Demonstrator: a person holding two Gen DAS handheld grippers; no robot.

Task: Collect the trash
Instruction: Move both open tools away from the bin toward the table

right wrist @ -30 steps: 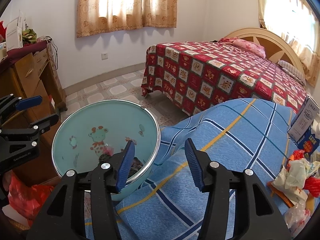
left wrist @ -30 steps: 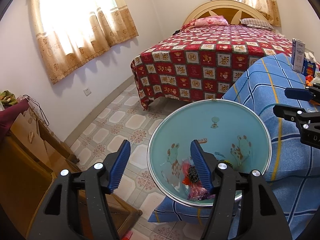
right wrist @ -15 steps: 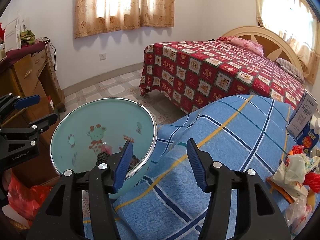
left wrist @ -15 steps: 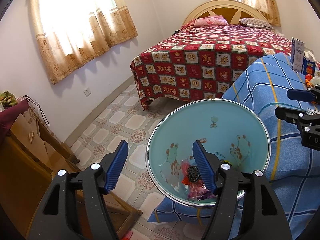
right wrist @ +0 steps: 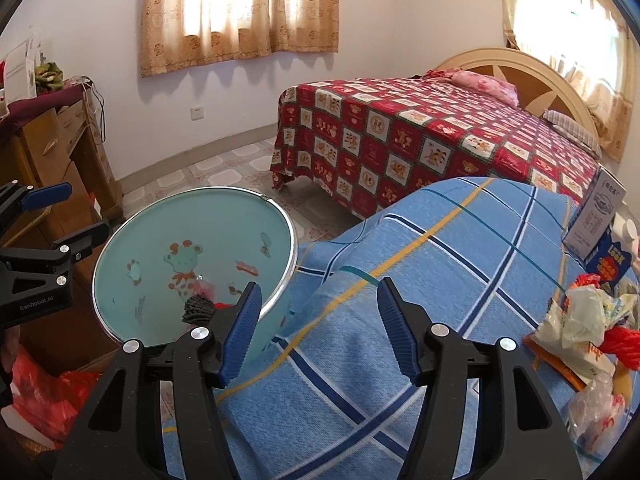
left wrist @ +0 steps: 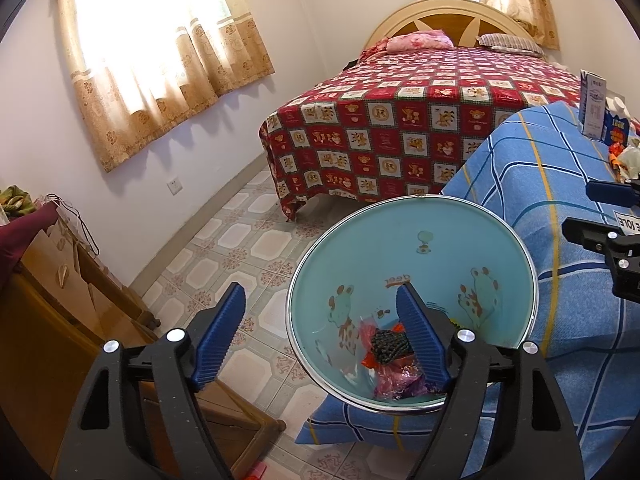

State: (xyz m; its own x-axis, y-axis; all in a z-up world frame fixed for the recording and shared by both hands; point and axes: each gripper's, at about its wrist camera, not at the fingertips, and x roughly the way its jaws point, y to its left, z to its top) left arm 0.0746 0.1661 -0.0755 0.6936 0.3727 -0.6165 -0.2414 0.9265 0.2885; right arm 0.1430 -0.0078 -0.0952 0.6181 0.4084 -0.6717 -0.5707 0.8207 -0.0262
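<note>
Meanwhile, at the bedside: a teal bin (left wrist: 412, 264) with wrappers (left wrist: 394, 364) in its bottom sits against the blue plaid cover (right wrist: 440, 280).
Left gripper (left wrist: 320, 340): jaws spread and just been opening further, nothing between them; it hangs over the bin's near rim.
Right gripper (right wrist: 320, 328): also just been widening, unclenched and empty above the cover.
Trash left: a crumpled pile (right wrist: 584, 320) lies to the right gripper's right, beside a carton (right wrist: 596, 216); this hand is nearer.
Views: only the right camera shows the pile whole; only the left looks straight into the bin.
</note>
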